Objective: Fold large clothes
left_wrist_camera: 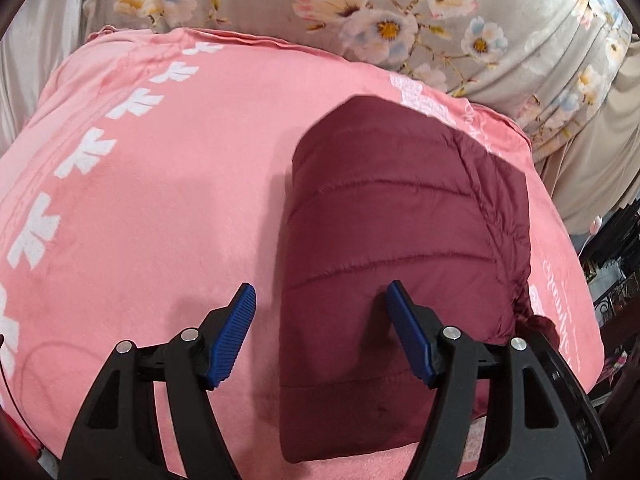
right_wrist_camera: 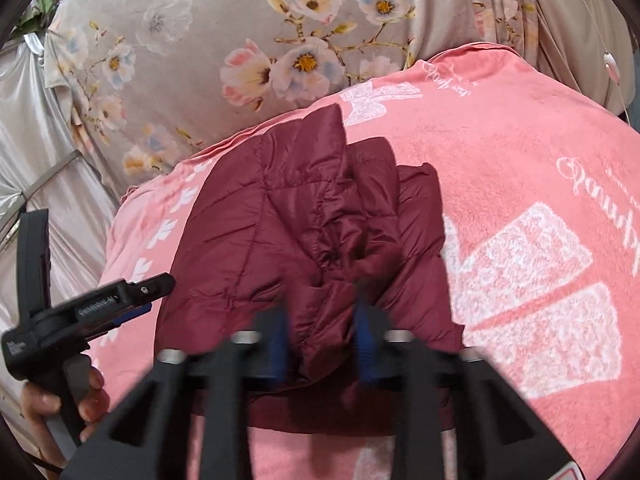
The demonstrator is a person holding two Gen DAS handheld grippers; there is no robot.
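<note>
A maroon quilted puffer jacket [left_wrist_camera: 400, 240] lies folded into a thick oblong on a pink blanket [left_wrist_camera: 160, 200]. My left gripper [left_wrist_camera: 320, 292] hovers open just above the jacket's left edge, one blue pad over the blanket and the other over the jacket, with nothing pinched. The right wrist view shows that gripper [right_wrist_camera: 132, 292] at the jacket's left side, held by a hand [right_wrist_camera: 88, 396]. My right gripper [right_wrist_camera: 322, 312], blurred, has a bunched fold of the jacket [right_wrist_camera: 280, 220] between its blue pads at the near edge, and the fabric gathers into wrinkles there.
The pink blanket [right_wrist_camera: 520, 160] carries white bows and lettering and covers the whole work surface. Behind it lies grey floral bedding [left_wrist_camera: 400, 20]. Silvery cloth [right_wrist_camera: 48, 160] hangs at the left, beige cloth [left_wrist_camera: 592, 160] at the right, with dark clutter [left_wrist_camera: 616, 280] beyond the blanket's right edge.
</note>
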